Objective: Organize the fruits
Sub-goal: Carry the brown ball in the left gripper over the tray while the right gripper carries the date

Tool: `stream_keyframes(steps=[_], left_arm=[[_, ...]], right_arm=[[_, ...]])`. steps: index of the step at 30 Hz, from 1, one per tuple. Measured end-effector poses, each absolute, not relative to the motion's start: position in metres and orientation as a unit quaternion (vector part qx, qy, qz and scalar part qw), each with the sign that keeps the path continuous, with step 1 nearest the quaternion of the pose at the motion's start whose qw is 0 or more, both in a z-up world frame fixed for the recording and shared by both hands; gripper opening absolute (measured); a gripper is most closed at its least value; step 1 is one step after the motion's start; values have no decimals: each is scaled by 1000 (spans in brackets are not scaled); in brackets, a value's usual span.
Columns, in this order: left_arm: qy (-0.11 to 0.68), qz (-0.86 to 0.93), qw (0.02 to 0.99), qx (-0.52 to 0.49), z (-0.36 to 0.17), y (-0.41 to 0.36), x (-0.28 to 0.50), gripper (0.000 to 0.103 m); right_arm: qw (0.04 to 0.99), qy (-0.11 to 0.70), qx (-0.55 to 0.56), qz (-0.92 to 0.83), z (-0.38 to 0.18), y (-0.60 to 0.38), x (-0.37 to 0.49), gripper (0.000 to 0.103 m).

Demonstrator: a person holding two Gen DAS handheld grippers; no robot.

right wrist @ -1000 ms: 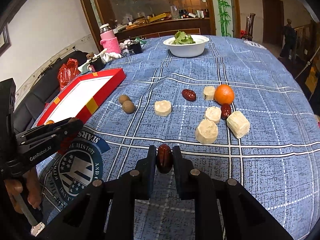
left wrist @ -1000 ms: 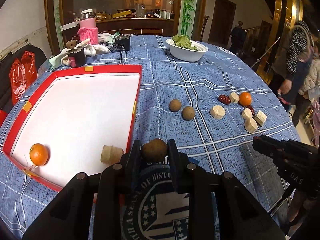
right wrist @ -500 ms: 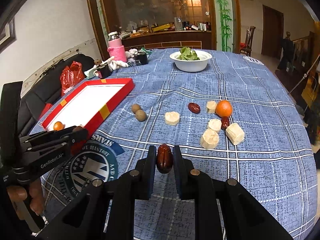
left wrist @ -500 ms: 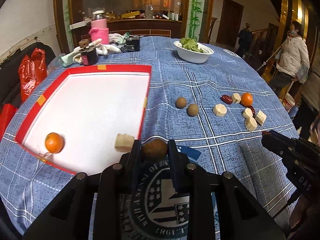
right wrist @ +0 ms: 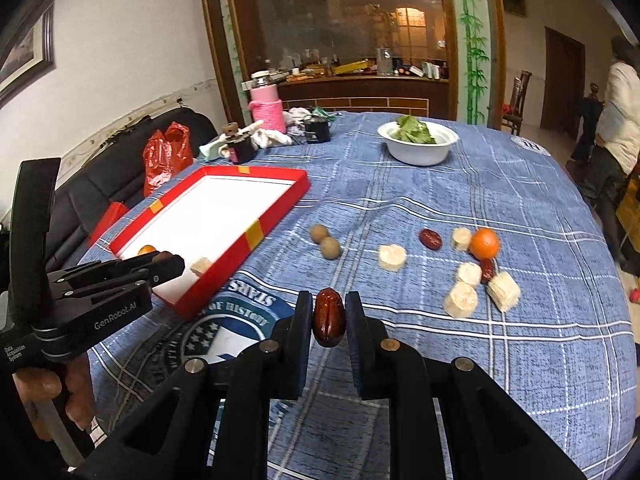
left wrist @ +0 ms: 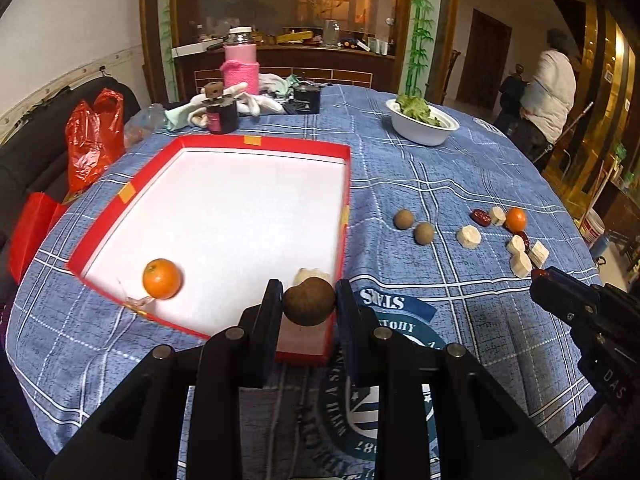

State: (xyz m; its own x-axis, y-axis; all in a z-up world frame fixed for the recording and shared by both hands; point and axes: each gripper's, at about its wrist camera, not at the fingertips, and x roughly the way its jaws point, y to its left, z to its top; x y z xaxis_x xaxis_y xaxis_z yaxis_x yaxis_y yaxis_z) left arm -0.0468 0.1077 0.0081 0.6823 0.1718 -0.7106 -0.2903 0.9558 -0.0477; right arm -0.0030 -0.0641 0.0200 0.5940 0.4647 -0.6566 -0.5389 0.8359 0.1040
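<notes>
Two fingers pinching brown fruit (left wrist: 309, 301), red date (right wrist: 329, 322)

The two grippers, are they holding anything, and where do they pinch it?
The left gripper pinches a round brown fruit by its sides. The right gripper pinches a red date by its long sides.

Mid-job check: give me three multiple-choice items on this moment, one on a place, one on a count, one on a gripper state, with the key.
1. Where does the white bowl of greens stand?
A. in the red tray
B. on the tablecloth beyond the tray
C. on the floor

2. How many oranges lie in the red tray?
A. one
B. two
C. none

3. What is the right gripper doing?
A. open, empty
B. shut on an orange
C. shut on a red date

Key: 1 B, the bowl sits on the cloth past the tray's far corner. 2 A, a single orange lies near the tray's front edge. 3 C, both pads press the red date.
</notes>
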Motion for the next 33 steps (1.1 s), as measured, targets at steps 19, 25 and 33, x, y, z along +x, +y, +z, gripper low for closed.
stream_keyframes(steps=[19, 25, 33], left_arm=[[387, 49, 921, -20, 1, 31, -50, 24], [381, -9, 924, 24, -5, -15, -54, 24], [378, 42, 924, -31, 0, 37, -45, 24]], right_arm=[[894, 351, -56, 272, 18, -73, -3, 17], [895, 367, -60, 245, 9, -88, 0, 17], [893, 367, -66, 251, 12, -75, 5, 17]])
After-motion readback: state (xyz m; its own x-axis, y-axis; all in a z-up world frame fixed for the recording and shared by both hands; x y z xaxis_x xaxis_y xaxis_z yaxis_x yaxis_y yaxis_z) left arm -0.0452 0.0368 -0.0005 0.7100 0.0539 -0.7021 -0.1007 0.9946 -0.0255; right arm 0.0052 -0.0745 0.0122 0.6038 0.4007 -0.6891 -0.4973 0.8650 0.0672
